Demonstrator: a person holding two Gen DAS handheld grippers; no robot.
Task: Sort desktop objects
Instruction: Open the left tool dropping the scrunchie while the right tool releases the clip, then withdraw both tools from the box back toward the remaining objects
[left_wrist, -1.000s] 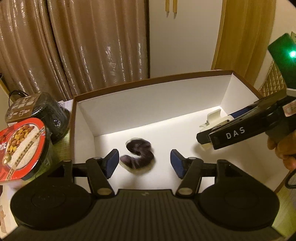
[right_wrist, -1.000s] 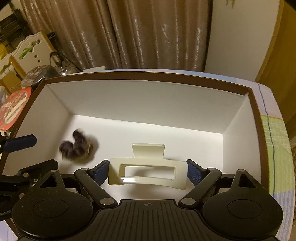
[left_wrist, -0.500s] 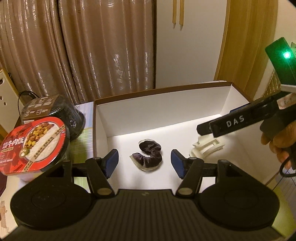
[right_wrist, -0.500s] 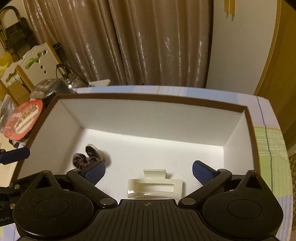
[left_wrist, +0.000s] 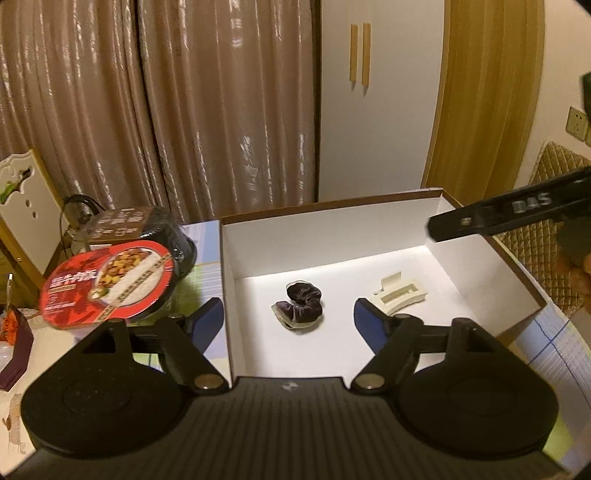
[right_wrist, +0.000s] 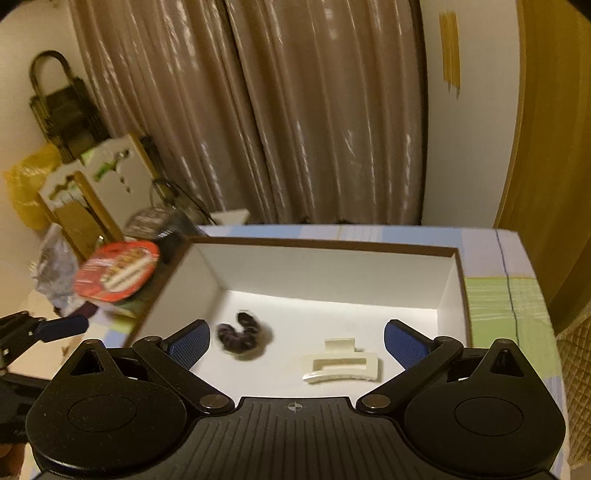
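Inventory, taken left to right from the brown-rimmed white cardboard box (left_wrist: 369, 218), your landmark.

1. Red-lidded round instant rice bowl (left_wrist: 107, 284): outside the box, left of its left wall, tilted. A dark round container with a brown label (left_wrist: 147, 229) sits just behind it.
2. Your left gripper (left_wrist: 288, 317): blue-padded fingers spread wide, holding nothing. It straddles the box's left wall, the left finger outside, the right finger over the white floor.
3. Dark purple velvet scrunchie (left_wrist: 303, 302): on the box floor, left of centre, curled over a pale piece beneath it. It touches neither gripper. In your right wrist view it is blurred (right_wrist: 242, 334).
4. Cream plastic rectangular claw hair clip (right_wrist: 340, 363): on the box floor, right of centre, near the scrunchie but apart from it, lying flat. It also shows in the left wrist view (left_wrist: 400, 293).
5. Your right gripper (right_wrist: 295, 339): blue pads far apart, nothing between them, raised over the near side of the box; the clip lies free below.
6. Checked tablecloth in green, blue and white (right_wrist: 498, 291): under the box, showing to its right.
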